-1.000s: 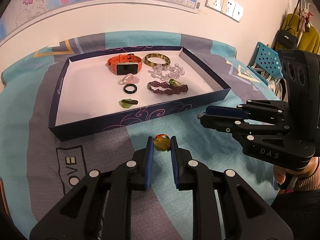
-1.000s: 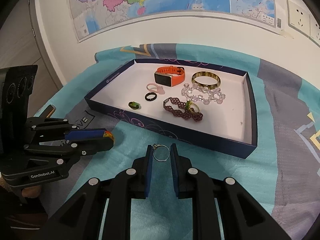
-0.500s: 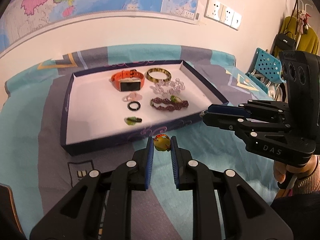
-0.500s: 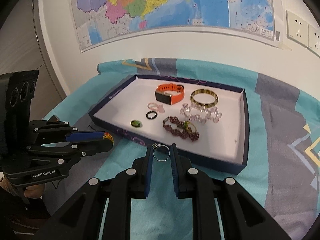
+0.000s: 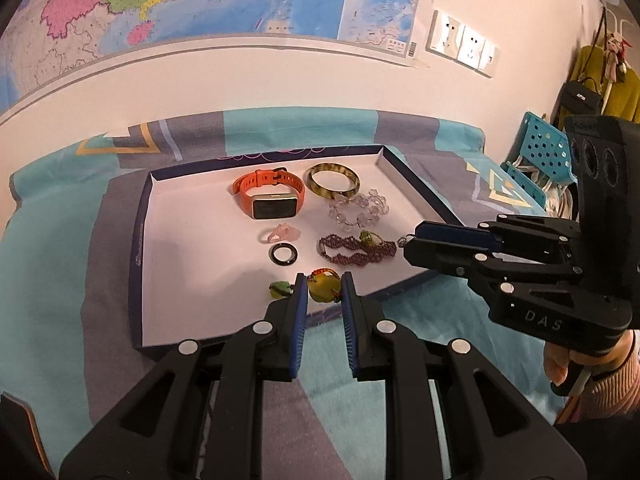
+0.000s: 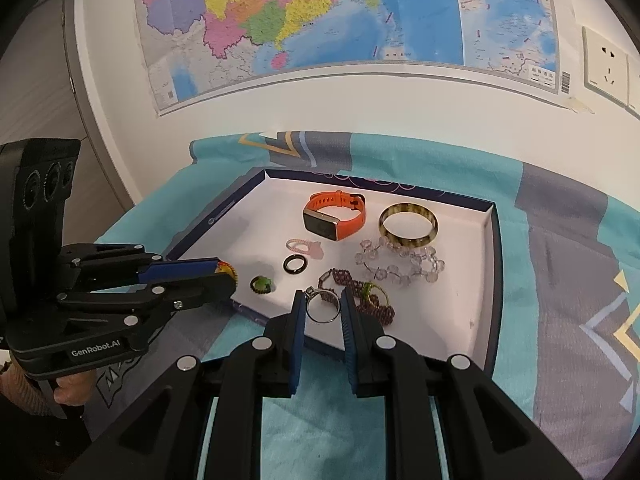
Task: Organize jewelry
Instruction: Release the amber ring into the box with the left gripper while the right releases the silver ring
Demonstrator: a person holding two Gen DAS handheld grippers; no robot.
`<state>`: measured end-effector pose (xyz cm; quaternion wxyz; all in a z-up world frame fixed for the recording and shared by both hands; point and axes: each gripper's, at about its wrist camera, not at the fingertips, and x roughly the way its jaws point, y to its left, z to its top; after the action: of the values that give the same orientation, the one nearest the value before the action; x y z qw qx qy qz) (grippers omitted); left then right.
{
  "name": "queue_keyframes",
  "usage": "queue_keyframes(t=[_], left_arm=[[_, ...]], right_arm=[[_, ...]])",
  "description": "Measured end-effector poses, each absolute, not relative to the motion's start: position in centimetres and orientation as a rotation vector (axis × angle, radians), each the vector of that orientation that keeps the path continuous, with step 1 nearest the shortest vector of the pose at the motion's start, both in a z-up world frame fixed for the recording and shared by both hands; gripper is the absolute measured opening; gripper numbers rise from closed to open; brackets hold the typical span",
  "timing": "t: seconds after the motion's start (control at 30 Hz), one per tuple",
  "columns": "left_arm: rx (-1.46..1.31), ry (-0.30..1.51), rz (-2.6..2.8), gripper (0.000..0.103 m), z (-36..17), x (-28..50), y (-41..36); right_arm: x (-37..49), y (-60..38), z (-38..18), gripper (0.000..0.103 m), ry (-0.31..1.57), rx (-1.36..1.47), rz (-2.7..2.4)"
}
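Note:
My left gripper [image 5: 324,285] is shut on a yellow-green ring with an orange rim [image 5: 323,289], held above the near edge of the dark blue tray [image 5: 138,240]. My right gripper [image 6: 322,307] is shut on a thin silver ring [image 6: 320,312], also over the tray's near edge [image 6: 494,280]. On the tray's white floor lie an orange watch [image 5: 268,196], an amber bangle [image 5: 334,180], a clear bead bracelet [image 5: 358,208], a purple bead bracelet [image 5: 356,252], a black ring [image 5: 283,254], a pink ring [image 5: 280,234] and a green ring [image 5: 280,289].
The tray rests on a teal and grey cloth [image 5: 60,280] against a wall with a map. A blue perforated chair [image 5: 540,148] and hanging bags stand at the far right. A person's hand [image 5: 560,364] holds the right gripper's handle.
Both grippers have risen and moved forward from above the cloth to over the tray's near edge, each still gripping its ring. The tray's items have not moved.

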<state>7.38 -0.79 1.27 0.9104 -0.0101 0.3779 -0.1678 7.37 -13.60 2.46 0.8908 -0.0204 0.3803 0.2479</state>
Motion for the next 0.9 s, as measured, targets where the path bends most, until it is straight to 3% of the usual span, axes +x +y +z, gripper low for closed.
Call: queue_keyframes(t=[0.9], left_arm=[[-0.038, 0.861, -0.313, 0.017, -1.7, 11.0, -0.9]], right_arm=[[10.5, -12.4, -0.4, 0.016, 0.884, -0.042, 0.507]])
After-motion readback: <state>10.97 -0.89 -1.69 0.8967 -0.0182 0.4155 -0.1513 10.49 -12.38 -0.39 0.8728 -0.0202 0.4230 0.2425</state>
